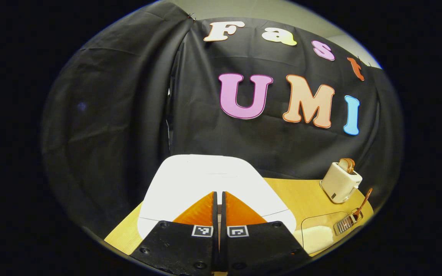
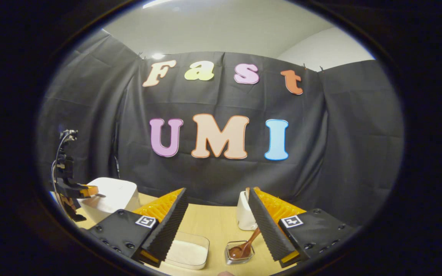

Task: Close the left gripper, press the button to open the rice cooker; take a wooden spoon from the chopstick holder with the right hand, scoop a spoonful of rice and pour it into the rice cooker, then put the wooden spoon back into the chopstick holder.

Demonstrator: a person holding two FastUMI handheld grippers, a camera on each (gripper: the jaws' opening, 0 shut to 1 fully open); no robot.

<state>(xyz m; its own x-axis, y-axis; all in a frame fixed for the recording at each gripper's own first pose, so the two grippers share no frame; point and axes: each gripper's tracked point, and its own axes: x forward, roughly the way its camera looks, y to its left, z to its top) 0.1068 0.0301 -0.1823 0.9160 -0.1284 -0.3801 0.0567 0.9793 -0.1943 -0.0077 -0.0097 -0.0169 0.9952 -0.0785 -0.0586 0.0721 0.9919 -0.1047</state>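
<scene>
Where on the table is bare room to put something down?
Bare table lies behind the rice container, between the rice cooker and the toaster. The front right is crowded: container, chopstick holder with wooden spoon, toaster.

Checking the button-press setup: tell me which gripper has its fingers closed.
The left gripper: its fingers meet over the white rice cooker. The right gripper has fingers spread wide.

A staged recording booth made up as a small kitchen: black cloth walls hang pinned around a light wooden table (image 2: 213,222) carrying a white rice cooker (image 1: 209,184), a toaster (image 1: 340,181) with bread, a clear rice container (image 2: 188,251) and a chopstick holder (image 2: 239,253).
</scene>
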